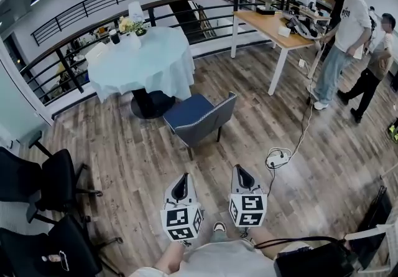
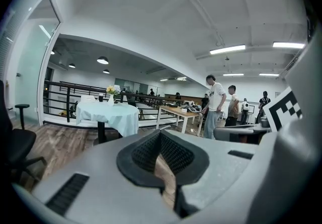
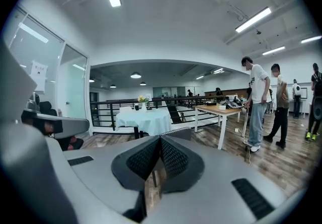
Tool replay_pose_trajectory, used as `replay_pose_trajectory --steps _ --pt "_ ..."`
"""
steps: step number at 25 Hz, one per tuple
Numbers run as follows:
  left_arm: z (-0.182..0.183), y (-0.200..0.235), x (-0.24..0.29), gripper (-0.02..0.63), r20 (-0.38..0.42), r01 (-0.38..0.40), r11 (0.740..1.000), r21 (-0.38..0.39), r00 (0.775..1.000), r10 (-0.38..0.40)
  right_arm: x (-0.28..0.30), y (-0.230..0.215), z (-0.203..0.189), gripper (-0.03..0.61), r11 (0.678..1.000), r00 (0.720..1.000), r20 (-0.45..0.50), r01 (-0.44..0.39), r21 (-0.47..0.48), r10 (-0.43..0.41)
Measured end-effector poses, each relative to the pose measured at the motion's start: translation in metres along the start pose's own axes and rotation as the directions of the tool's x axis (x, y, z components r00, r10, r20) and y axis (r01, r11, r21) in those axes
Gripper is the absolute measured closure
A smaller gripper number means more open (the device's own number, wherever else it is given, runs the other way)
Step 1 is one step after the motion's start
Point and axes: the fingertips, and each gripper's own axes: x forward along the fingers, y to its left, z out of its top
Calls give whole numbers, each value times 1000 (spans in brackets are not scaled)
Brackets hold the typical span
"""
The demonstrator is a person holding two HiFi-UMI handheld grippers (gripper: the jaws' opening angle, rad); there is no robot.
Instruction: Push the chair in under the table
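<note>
Waiting just beside the round table draped in a pale blue cloth (image 1: 143, 64), the grey-backed armchair with a blue seat (image 1: 200, 119) sits pulled out with its back toward the person, so the whole push seems left to do. The left gripper (image 1: 181, 182) and right gripper (image 1: 242, 173) hover side by side well short of it, each with jaws pressed together on nothing. Wood-plank floor (image 1: 143, 157) lies between, in an open mezzanine office with a black railing (image 1: 81, 51) and a wooden desk (image 1: 273, 23).
</note>
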Motion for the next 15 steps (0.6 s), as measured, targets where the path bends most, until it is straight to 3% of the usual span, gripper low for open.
replay_pose_trajectory --steps 15 --pt "3 -14 66 617 -19 -72 997 -19 997 72 57 -57 6 561 999 998 -34 -53 -1 53"
